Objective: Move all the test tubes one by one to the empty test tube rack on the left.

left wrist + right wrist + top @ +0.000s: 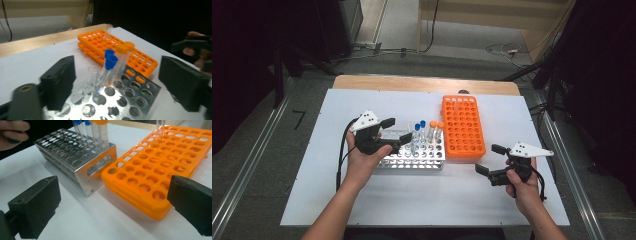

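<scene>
My left gripper [398, 130] sits wide open over the shiny perforated metal rack [414, 159], nothing between the jaws. An uncapped clear glass tube [93, 80] stands in the rack beside blue- and orange-capped ones. My right gripper [490, 159] is wide open too, near the orange plastic rack [462, 126].

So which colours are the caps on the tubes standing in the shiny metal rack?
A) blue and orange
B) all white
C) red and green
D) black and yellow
A: in the left gripper view the metal rack holds two tubes with blue caps and two with orange caps, and the high view shows the same colours.
</scene>
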Tool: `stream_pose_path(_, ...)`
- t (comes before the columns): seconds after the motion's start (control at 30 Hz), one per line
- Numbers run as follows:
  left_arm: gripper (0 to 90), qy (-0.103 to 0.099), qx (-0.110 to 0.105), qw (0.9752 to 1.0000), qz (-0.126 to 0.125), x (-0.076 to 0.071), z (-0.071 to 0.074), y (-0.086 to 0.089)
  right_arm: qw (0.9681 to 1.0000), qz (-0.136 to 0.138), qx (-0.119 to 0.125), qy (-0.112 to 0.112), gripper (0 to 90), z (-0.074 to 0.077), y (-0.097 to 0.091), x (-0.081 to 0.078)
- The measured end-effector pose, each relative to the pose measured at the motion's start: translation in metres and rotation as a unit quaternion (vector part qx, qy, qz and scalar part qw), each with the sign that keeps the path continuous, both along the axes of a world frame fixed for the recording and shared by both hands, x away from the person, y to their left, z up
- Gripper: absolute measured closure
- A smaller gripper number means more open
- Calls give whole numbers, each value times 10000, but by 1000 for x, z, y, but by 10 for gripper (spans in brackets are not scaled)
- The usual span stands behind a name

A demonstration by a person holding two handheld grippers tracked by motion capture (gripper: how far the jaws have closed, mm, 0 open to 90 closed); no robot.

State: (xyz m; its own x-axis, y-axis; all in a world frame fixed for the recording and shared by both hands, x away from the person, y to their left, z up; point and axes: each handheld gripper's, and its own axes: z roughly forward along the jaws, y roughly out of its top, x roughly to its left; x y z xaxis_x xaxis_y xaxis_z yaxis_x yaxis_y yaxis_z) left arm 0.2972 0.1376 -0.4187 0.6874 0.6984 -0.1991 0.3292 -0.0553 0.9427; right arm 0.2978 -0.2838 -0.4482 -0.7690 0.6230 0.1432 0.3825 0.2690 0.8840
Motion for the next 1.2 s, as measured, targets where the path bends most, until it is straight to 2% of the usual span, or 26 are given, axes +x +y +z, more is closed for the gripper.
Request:
stream_pose_path(0.13, 0, -48, -112, 9999, -26, -14, 1, 6, 9999, -96, -105, -59, 0, 6, 5, 13)
stream_pose_path(0.33, 0, -73, -193, 9997, -129, -34, -7, 10, 9994, -303, -132, -88, 13, 14, 11, 44)
stream_pose_path(0.47, 0, 3, -177, 9998, -102, -39, -11, 12, 9987, -446, -197, -141, 42, 17, 18, 70)
stream_pose_path(0.6, 0, 19, -207, 9997, -86, -41, -13, 13, 9981, -564, -254, -7, 156, 16, 29, 96)
stream_pose_path(0.67, 0, 27, -217, 9997, -89, -41, -14, 14, 9970, -694, -326, 78, 247, 14, 36, 107)
stream_pose_path(0.73, 0, 43, -233, 9997, -93, -42, -15, 14, 9959, -799, -435, 10, 321, 12, 42, 117)
stream_pose_path(0.9, 0, 78, -231, 9997, -79, -42, -16, 15, 9952, -779, -592, -20, 468, 7, 56, 140)
stream_pose_path(0.97, 0, 80, -256, 9996, -74, -42, -17, 15, 9966, -683, -430, 179, 538, 8, 60, 148)
stream_pose_path(1.0, 0, 82, -263, 9996, -74, -42, -17, 15, 9969, -631, -393, 243, 561, 8, 62, 152)
stream_pose_path(1.2, 0, 72, -230, 9997, -91, -42, -17, 14, 9955, -640, -593, 381, 604, 2, 72, 169)
